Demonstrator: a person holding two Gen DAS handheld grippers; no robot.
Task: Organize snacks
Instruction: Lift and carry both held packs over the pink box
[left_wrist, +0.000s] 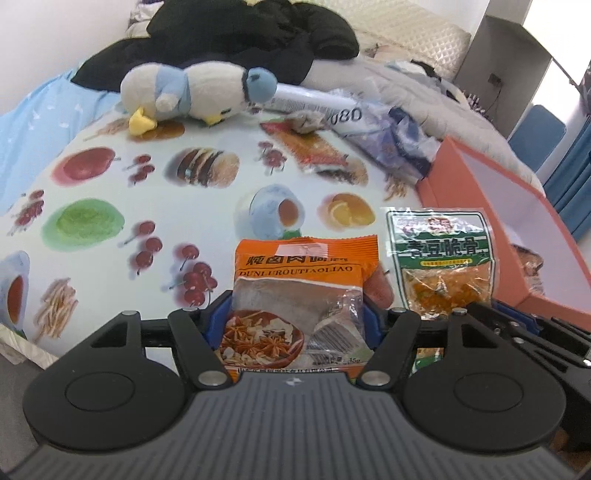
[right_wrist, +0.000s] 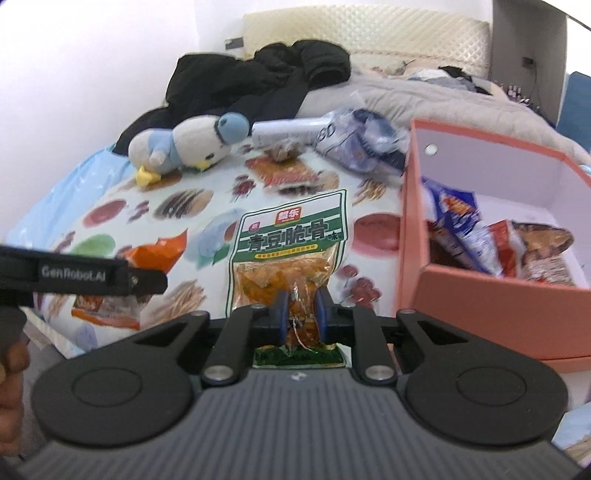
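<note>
An orange seasoning packet (left_wrist: 295, 280) stands between the blue pads of my left gripper (left_wrist: 295, 317), which is shut on its lower half and holds it above the cloth. In the right wrist view that packet (right_wrist: 155, 254) shows behind the left gripper's finger (right_wrist: 92, 277). My right gripper (right_wrist: 301, 314) is shut on the bottom of a green-labelled packet (right_wrist: 291, 236) of orange snack pieces, pinching it narrow. The same green packet (left_wrist: 441, 258) hangs just right of the orange one. A pink box (right_wrist: 480, 306) to the right holds several snack bags (right_wrist: 461, 229).
A food-print cloth (left_wrist: 110, 184) covers the bed. At its far edge lie a plush penguin (left_wrist: 192, 92), a white tube (left_wrist: 314, 99), a crumpled blue-white bag (left_wrist: 388, 136) and black clothing (left_wrist: 240, 40). A flat red packet (right_wrist: 280, 170) lies near the tube. A hand (right_wrist: 11, 369) shows at lower left.
</note>
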